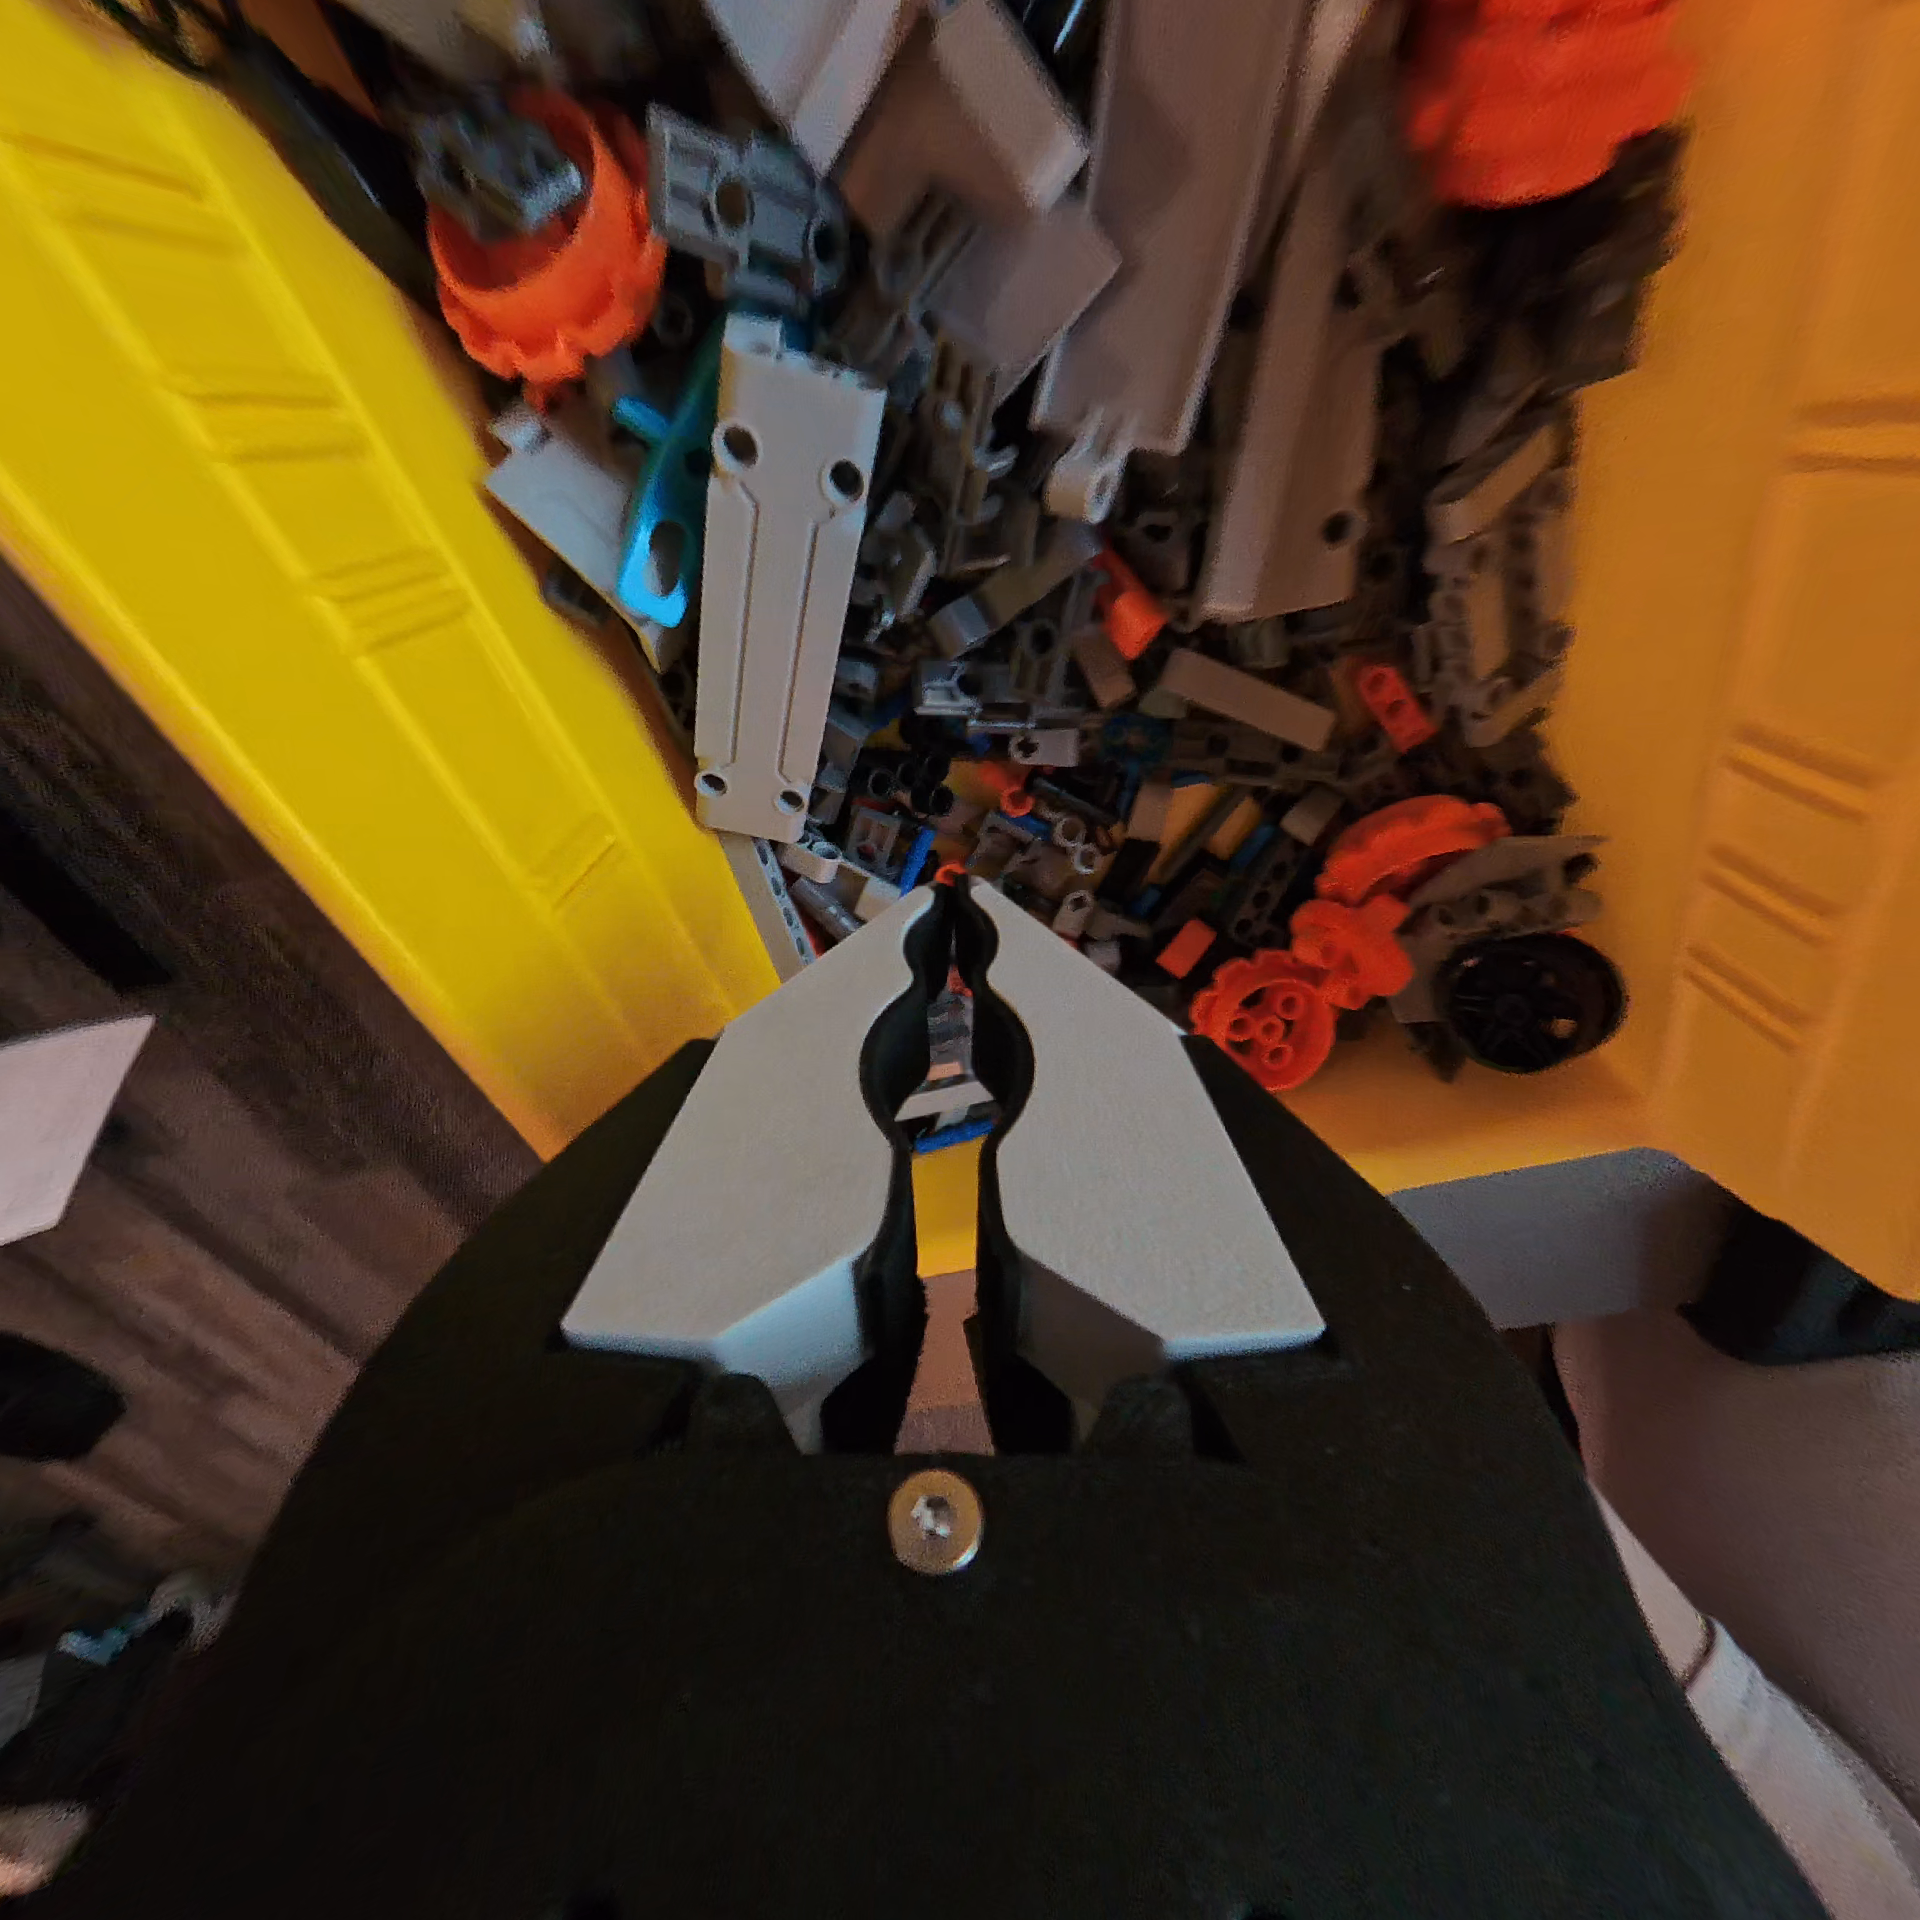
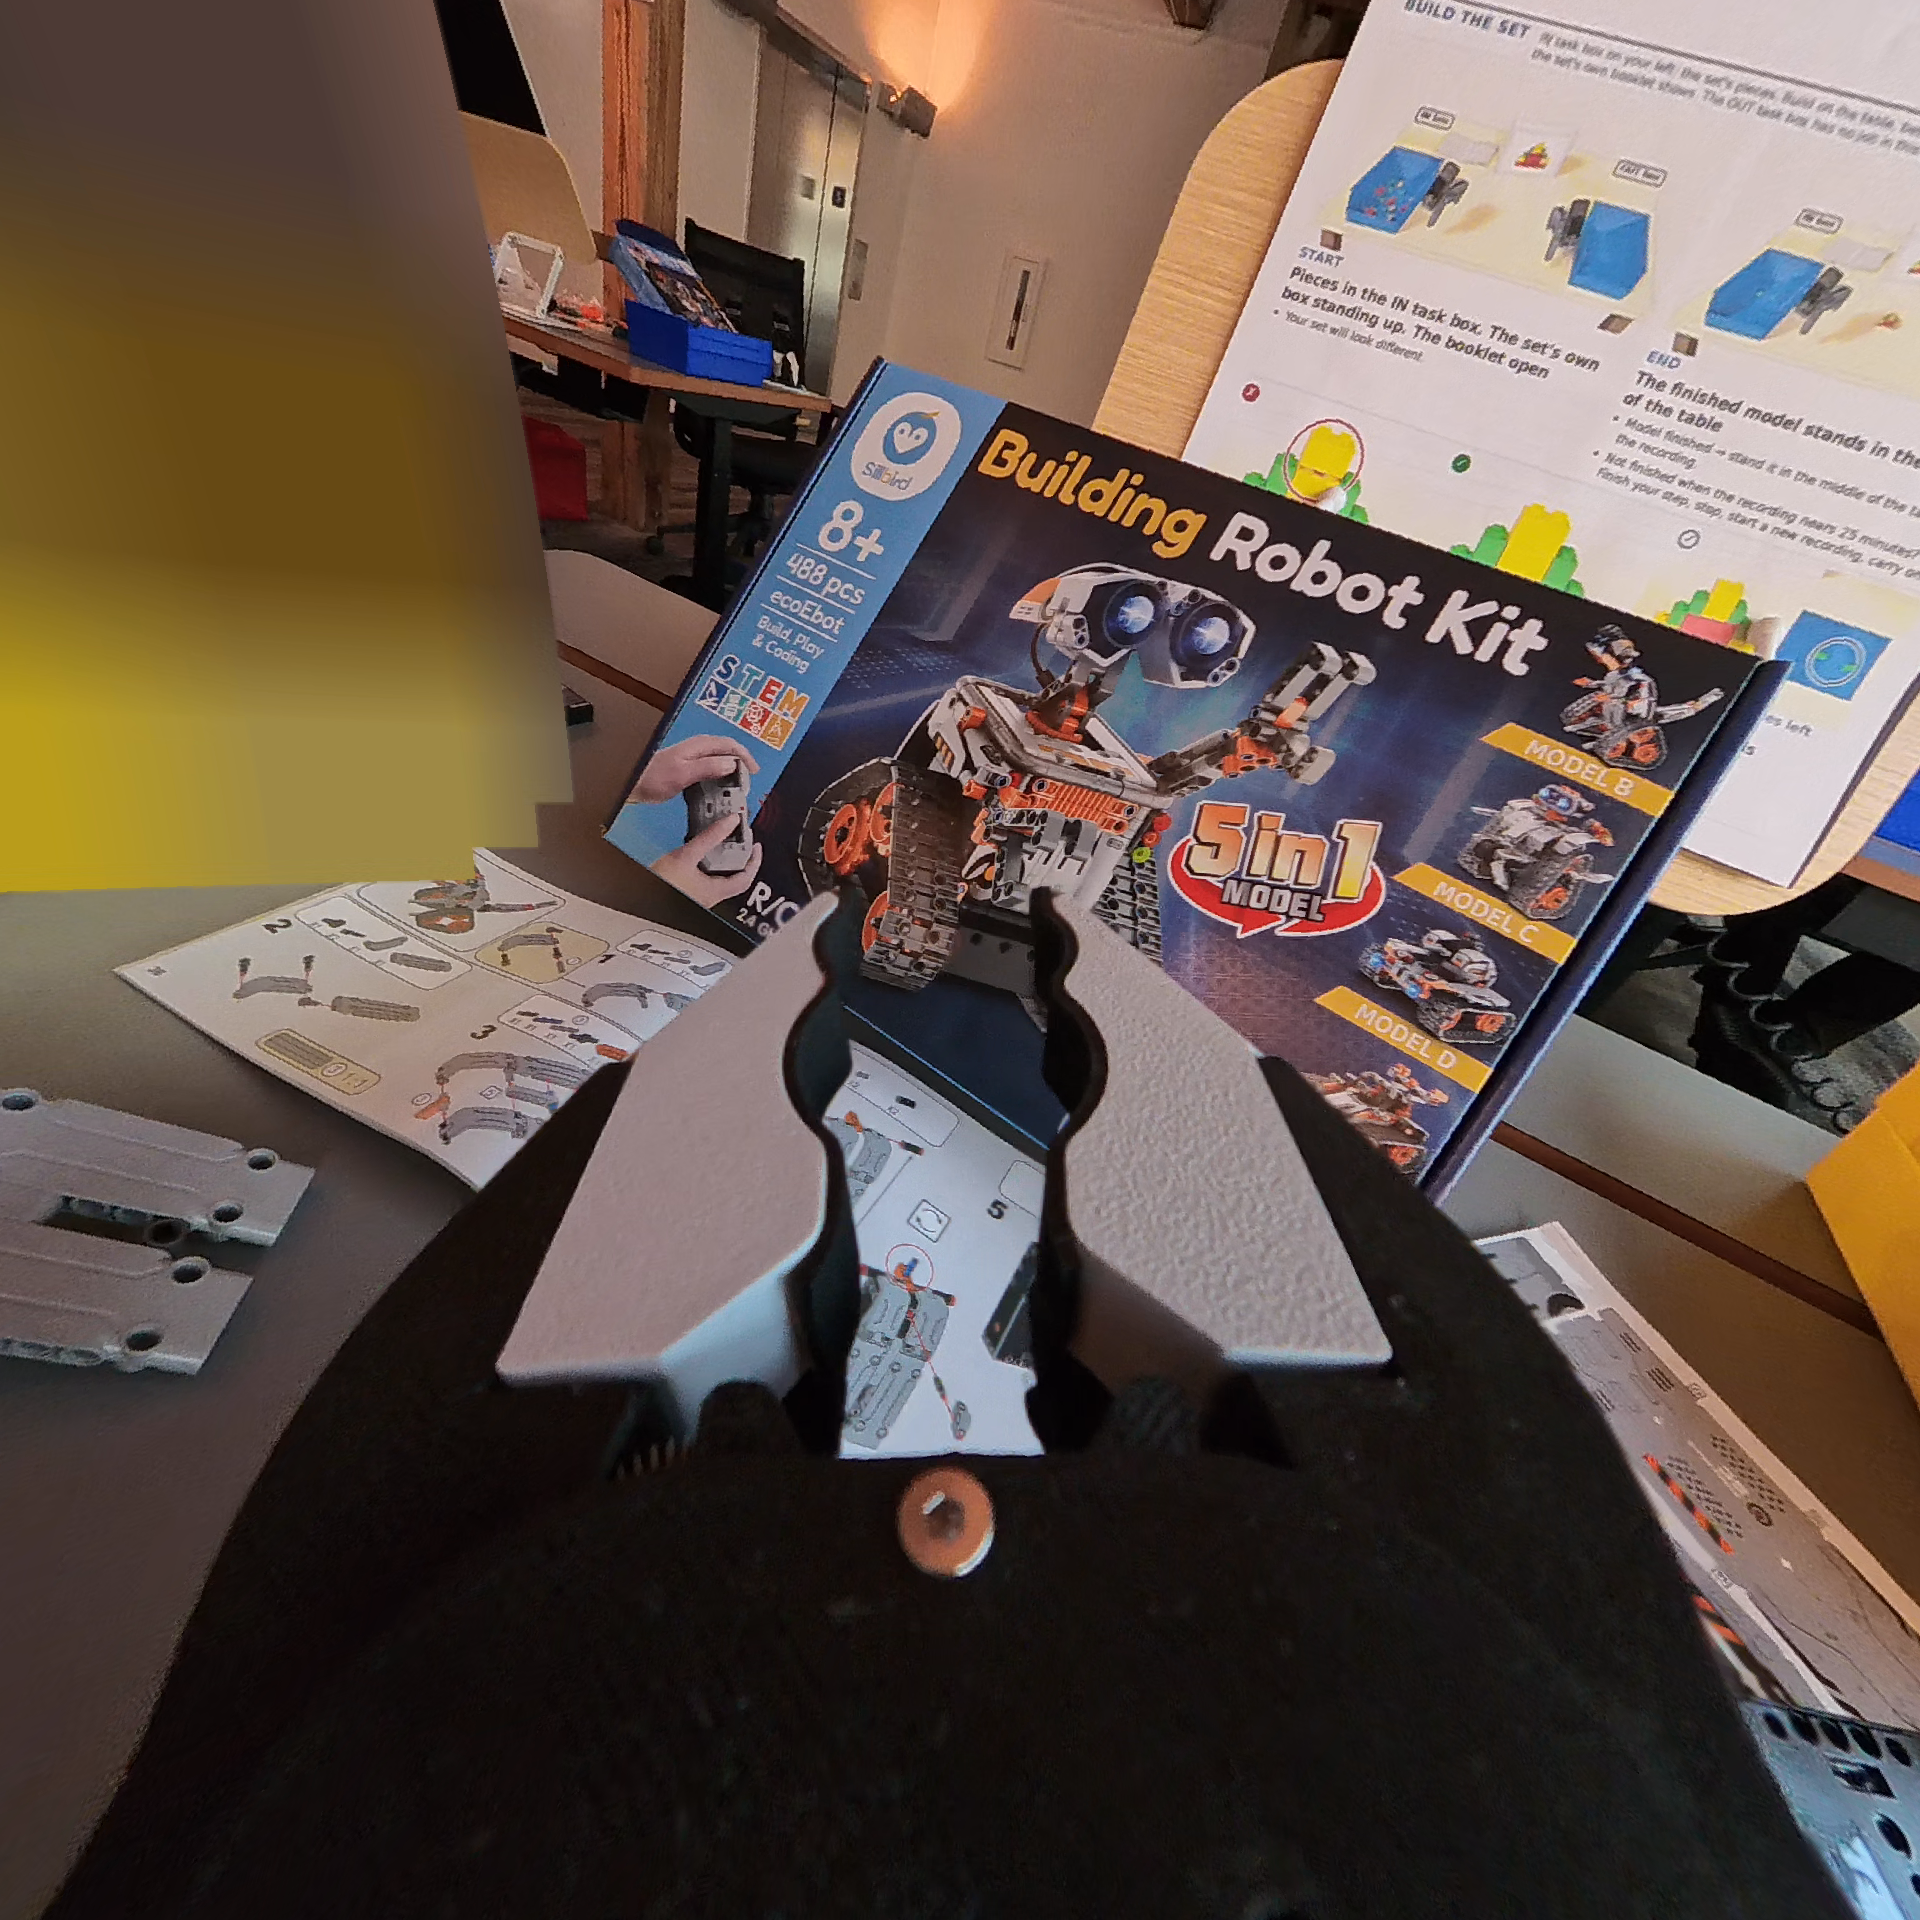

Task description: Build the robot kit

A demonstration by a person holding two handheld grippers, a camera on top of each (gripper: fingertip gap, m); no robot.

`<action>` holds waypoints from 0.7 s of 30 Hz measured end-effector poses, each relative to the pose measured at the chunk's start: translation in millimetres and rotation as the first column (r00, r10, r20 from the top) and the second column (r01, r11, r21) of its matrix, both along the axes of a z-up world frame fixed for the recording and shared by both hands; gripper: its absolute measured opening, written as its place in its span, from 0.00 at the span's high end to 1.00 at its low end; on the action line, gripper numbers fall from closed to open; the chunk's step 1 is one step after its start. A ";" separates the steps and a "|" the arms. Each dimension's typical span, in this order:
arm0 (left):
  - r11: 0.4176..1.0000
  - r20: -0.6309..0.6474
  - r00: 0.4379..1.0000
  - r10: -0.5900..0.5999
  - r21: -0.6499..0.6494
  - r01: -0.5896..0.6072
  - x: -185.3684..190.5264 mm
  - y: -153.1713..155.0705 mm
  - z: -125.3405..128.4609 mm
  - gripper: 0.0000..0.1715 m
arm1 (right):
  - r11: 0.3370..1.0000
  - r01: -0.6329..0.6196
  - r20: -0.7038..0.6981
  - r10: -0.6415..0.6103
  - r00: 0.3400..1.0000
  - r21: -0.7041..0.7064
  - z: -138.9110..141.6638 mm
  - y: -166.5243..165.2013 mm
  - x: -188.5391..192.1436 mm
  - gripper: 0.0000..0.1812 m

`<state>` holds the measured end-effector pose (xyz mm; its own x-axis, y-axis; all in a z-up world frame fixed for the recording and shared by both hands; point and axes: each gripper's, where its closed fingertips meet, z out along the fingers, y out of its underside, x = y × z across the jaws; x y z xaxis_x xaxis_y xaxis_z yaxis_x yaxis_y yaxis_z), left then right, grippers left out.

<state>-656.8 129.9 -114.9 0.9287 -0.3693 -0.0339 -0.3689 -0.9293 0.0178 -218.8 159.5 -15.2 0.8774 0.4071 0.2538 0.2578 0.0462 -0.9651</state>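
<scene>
My left gripper (image 1: 951,896) hangs over the open yellow bin (image 1: 312,520), above its near corner. Its jaws are closed at the tips, and a small orange piece (image 1: 943,876) peeks out between them. Below lies a pile of building pieces: a long white panel (image 1: 774,582), orange wheels (image 1: 1262,1023) and a black wheel (image 1: 1527,997). My right gripper (image 2: 940,914) is open and empty. It hovers over an open instruction booklet (image 2: 416,997) and points at the upright kit box (image 2: 1195,727).
Two joined grey panels (image 2: 125,1216) lie on the grey table at the left. A printed sheet on a wooden stand (image 2: 1610,312) rises behind the box. Another printed page (image 2: 1662,1455) lies at the right, near a yellow edge (image 2: 1881,1226). Wooden floor (image 1: 208,1039) shows beside the bin. There is about 45 centimeters between the tips of the two grippers. It is some 12 centimeters from my left tips to the black wheel (image 1: 1527,997).
</scene>
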 end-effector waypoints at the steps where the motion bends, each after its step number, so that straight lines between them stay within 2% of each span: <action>1: 0.999 0.017 1.000 -0.008 0.034 0.007 5.2 1.6 6.3 1.00 | 1.000 0.006 0.001 -0.006 1.000 0.002 0.9 0.2 2.2 0.83; 5: 0.997 0.005 0.997 -0.073 0.041 0.072 12.9 -5.1 11.4 1.00 | 1.000 0.016 -0.043 -0.015 0.999 0.017 11.9 -2.4 10.8 0.83; 8: 0.998 -0.002 0.998 -0.064 0.031 0.064 8.3 -7.7 10.1 1.00 | 1.000 0.012 -0.076 -0.010 0.997 0.026 17.8 -4.4 12.9 0.83; 12: 1.000 0.011 1.000 -0.025 0.011 0.025 -0.3 -7.4 5.3 1.00 | 1.000 -0.006 -0.093 0.006 0.996 -0.008 8.9 -1.3 8.4 0.83; 15: 0.998 0.015 0.999 -0.042 -0.038 0.043 -2.6 -6.9 -6.4 1.00 | 1.000 0.001 -0.060 -0.002 0.998 -0.027 -0.5 2.3 7.2 0.82; 21: 0.996 0.030 0.999 -0.038 -0.084 0.040 -2.3 -9.2 -15.0 1.00 | 1.000 -0.002 -0.054 0.001 0.999 -0.023 0.5 1.5 6.1 0.83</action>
<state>-659.1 120.7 -129.9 0.9137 -0.4055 0.0252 -0.4061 -0.9098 0.0852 -212.7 161.0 -14.8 0.8889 0.4138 0.1963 0.2048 0.0244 -0.9785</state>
